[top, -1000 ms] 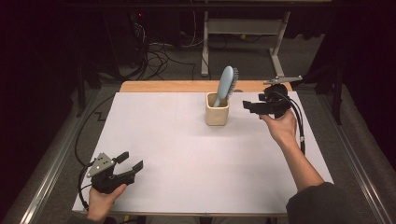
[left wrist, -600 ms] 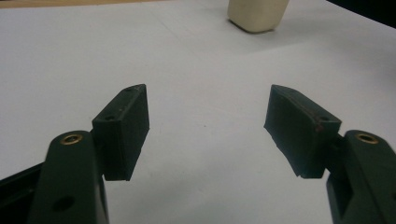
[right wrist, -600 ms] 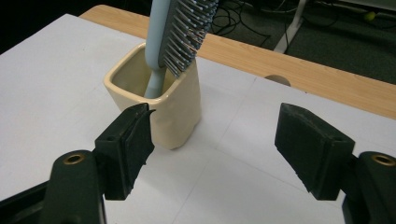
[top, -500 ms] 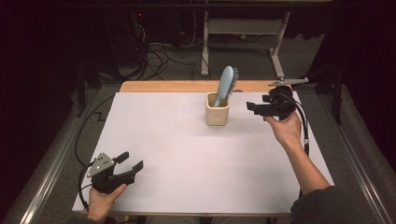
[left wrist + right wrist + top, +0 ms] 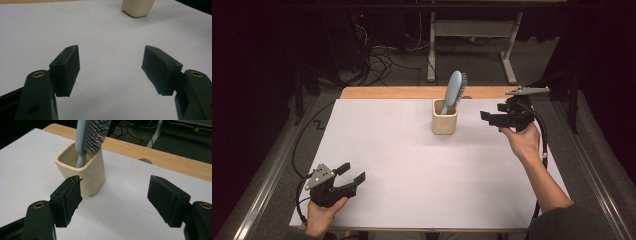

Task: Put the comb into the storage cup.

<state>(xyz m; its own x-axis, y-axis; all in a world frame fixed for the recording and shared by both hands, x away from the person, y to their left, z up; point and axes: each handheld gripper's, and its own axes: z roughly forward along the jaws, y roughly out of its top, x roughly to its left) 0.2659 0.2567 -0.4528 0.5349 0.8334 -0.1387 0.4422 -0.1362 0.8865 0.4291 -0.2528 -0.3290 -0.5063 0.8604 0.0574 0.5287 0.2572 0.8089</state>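
A cream square cup (image 5: 444,118) stands upright on the white table top (image 5: 412,160), toward the back and right of centre. A light blue hairbrush (image 5: 453,90) stands in it, handle down and bristles facing right. My right gripper (image 5: 488,119) hovers just right of the cup, pointing left at it, open and holding nothing. In the right gripper view the cup (image 5: 93,173) and brush (image 5: 92,137) sit ahead of the left jaw of my right gripper (image 5: 115,182), apart from it. My left gripper (image 5: 353,172) rests at the front left, open and empty. In the left gripper view my left gripper (image 5: 110,53) points toward the distant cup (image 5: 137,7).
A bare wooden strip (image 5: 412,92) runs along the table's back edge, with a small round hole (image 5: 145,160) near the cup. Cables (image 5: 382,55) and desk legs (image 5: 431,45) lie on the dark floor behind. Metal rails (image 5: 267,180) flank the table.
My right gripper has drifted slightly to the right, a little farther from the cup. The left gripper, cup and brush have not moved.
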